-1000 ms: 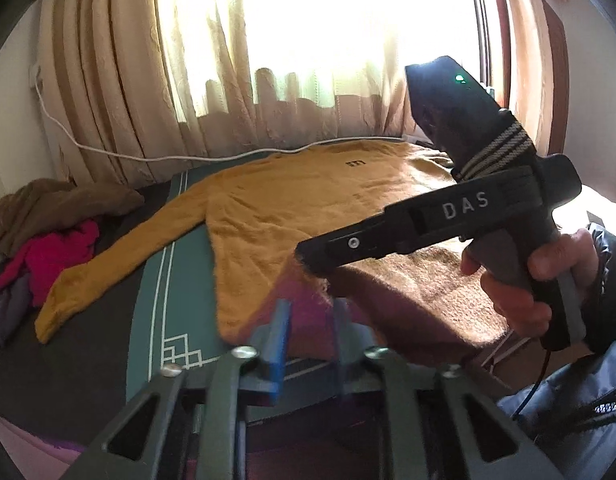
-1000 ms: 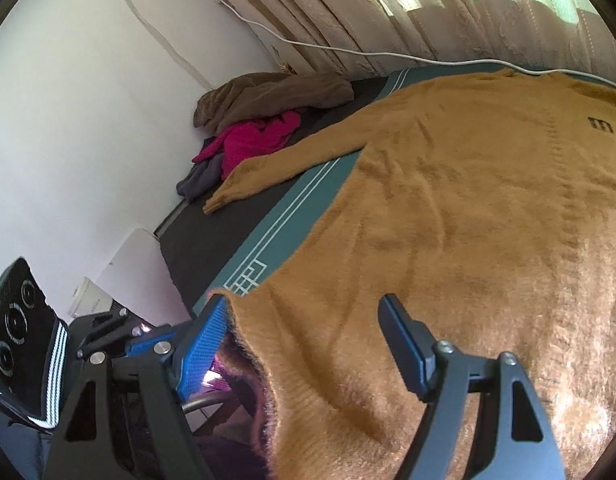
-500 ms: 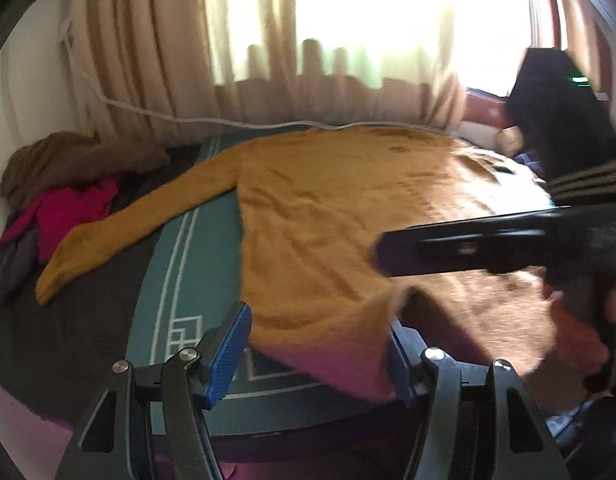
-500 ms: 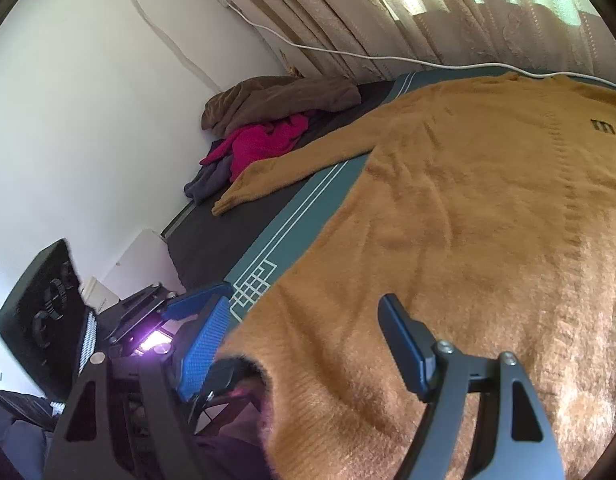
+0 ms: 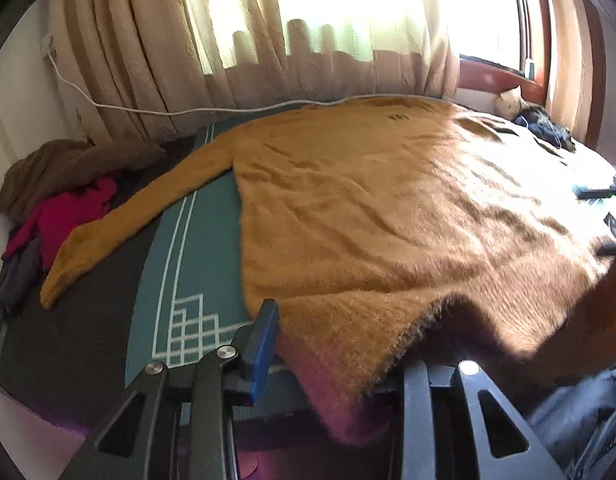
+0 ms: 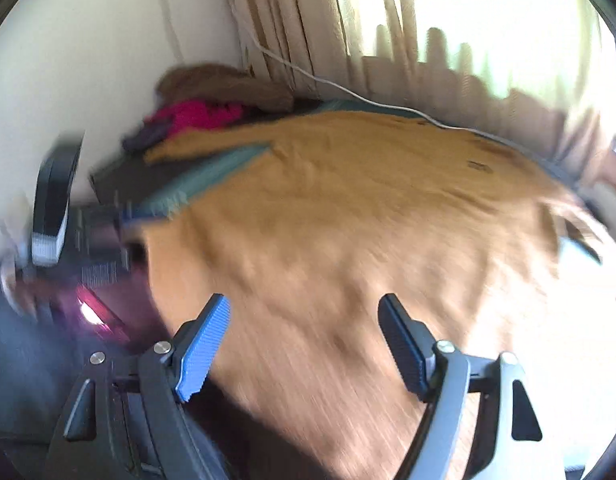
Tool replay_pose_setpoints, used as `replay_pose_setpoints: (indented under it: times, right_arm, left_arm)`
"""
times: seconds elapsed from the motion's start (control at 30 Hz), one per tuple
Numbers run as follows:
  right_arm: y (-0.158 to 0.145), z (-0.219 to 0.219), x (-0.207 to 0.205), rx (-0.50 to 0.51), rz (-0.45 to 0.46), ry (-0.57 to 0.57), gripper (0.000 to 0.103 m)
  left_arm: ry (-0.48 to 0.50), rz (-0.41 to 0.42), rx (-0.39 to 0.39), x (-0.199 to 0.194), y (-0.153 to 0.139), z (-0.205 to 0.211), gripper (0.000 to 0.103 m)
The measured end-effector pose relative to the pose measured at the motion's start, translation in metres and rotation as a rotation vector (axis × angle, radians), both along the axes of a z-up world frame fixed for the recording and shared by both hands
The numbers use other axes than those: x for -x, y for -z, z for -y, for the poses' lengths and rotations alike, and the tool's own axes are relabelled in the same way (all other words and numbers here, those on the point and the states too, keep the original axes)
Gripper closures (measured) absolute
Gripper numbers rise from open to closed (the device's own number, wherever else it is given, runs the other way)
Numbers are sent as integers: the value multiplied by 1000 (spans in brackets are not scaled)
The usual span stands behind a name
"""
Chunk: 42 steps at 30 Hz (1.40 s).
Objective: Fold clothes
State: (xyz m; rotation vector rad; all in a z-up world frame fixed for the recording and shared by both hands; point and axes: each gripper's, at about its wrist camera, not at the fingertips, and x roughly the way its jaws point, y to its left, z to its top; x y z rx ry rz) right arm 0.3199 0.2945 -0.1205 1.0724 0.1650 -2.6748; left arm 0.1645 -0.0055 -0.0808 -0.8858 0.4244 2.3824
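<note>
A mustard-yellow fuzzy sweater (image 5: 368, 208) lies spread flat on a green mat (image 5: 203, 248), one sleeve stretched out to the left. My left gripper (image 5: 340, 356) is open at the sweater's near hem, and the hem drapes over the gap and hides the right finger. In the blurred right wrist view the same sweater (image 6: 348, 216) fills the middle. My right gripper (image 6: 303, 344) is open just above the sweater's near edge, holding nothing. The left gripper shows there at the far left (image 6: 103, 236).
A pile of brown, pink and grey clothes (image 5: 55, 192) lies at the far left by the wall. Beige curtains (image 5: 227, 40) and a white cable (image 5: 147, 110) run along the back. Dark items (image 5: 544, 128) lie at the far right.
My left gripper opened from shut and moved in under the sweater's near hem. My right gripper swung away to the right, out of the left wrist view; its own view is now motion-blurred.
</note>
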Motion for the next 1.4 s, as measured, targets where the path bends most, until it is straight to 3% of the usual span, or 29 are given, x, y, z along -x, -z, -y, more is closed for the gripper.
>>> replay_pose_setpoints:
  times: [0.13, 0.33, 0.47, 0.7, 0.83, 1.03, 1.23, 1.4]
  right_arm:
    - [16, -6, -57, -143, 70, 59, 23]
    - [49, -62, -115, -217, 129, 307, 23]
    - [59, -84, -131, -296, 91, 432, 23]
    - [67, -136, -168, -311, -30, 643, 23]
    - [78, -145, -174, -229, -2, 640, 23]
    - [94, -127, -174, -369, -13, 546, 23]
    - [102, -132, -188, -304, 0, 478, 23]
    - [110, -133, -199, -356, 13, 493, 23]
  left_arm:
    - [-43, -21, -50, 13, -13, 0, 67]
    - [-55, -78, -98, 13, -35, -3, 67]
    - [-70, -80, -142, 14, -46, -1, 67]
    - [-106, -75, -130, 18, -46, 0, 67]
    - [-103, -61, -133, 18, -45, 1, 67]
    - [-44, -76, -57, 5, -33, -8, 67]
    - [-76, -55, -48, 6, -27, 5, 67]
    - [-97, -56, -78, 11, -32, 10, 67]
